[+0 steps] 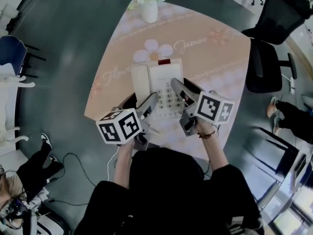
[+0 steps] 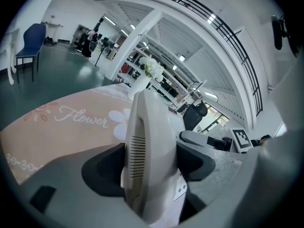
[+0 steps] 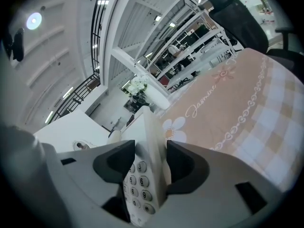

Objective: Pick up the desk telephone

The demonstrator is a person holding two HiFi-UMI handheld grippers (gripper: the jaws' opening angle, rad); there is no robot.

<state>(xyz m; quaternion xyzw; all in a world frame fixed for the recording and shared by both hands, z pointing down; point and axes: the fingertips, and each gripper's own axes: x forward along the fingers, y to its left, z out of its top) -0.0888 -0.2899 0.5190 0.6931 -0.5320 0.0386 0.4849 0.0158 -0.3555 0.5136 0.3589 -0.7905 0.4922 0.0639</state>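
The white desk telephone (image 1: 157, 88), handset on its left and keypad on its right, hangs over the pink flower-print tablecloth (image 1: 215, 53), held from both sides. My left gripper (image 1: 150, 102) is shut on its handset side; in the left gripper view the dark pads squeeze the ribbed handset edge of the telephone (image 2: 147, 146). My right gripper (image 1: 179, 88) is shut on the keypad side; in the right gripper view the number keys of the telephone (image 3: 137, 182) show between the pads. The left gripper (image 2: 151, 166) and right gripper (image 3: 149, 164) both point forward and down.
A white vase of flowers (image 1: 148, 5) stands at the table's far edge. A black office chair (image 1: 274, 38) sits to the right and a blue chair (image 1: 12, 53) to the left. Another person's leg (image 1: 34, 163) and cables lie on the dark floor at the lower left.
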